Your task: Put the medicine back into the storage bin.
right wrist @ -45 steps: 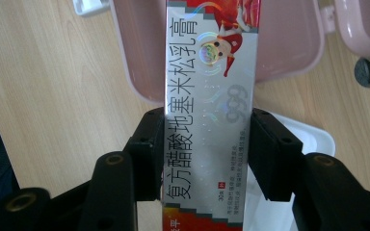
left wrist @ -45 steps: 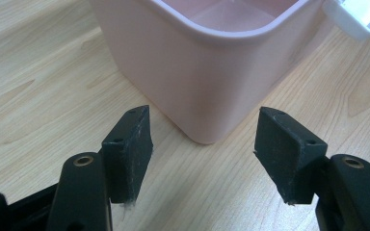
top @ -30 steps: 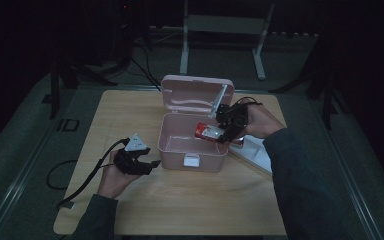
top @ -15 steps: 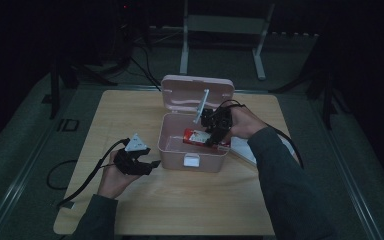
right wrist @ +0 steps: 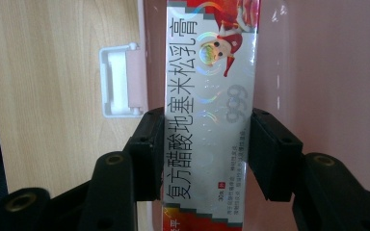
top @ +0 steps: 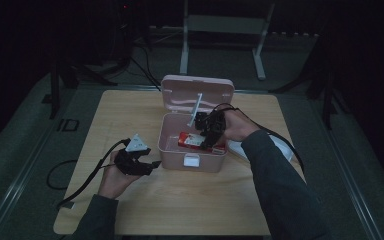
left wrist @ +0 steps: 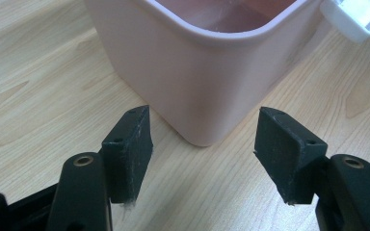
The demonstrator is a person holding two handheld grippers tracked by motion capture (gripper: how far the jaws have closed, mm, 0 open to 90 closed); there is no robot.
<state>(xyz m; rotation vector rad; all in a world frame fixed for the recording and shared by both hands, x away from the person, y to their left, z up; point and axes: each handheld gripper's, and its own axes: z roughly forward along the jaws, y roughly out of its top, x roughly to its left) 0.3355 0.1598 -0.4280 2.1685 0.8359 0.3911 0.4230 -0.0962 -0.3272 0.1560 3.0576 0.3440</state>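
A pink plastic box point(top: 172, 150) stands open in the middle of the table, its lid point(top: 198, 92) tipped back. My right gripper point(top: 211, 137) reaches into the box and is shut on a silver and red medicine carton point(top: 189, 140). In the right gripper view the two pads clamp the long sides of the carton point(right wrist: 207, 106) over the pink box floor point(right wrist: 318, 72). My left gripper point(top: 152, 165) rests on the table left of the box, open. In its own view the left gripper point(left wrist: 204, 154) has nothing between its pads and faces a rounded corner of the box point(left wrist: 197, 86).
The white latch point(top: 192, 161) hangs on the box's front wall. A white packet point(top: 282, 147) lies on the table right of the box. Black cables trail off the table's left side. Metal stand legs point(top: 260, 50) rise behind the table.
My right gripper has carried the carton leftward and down, from over the box's right rim into the box. The left gripper has stayed still.
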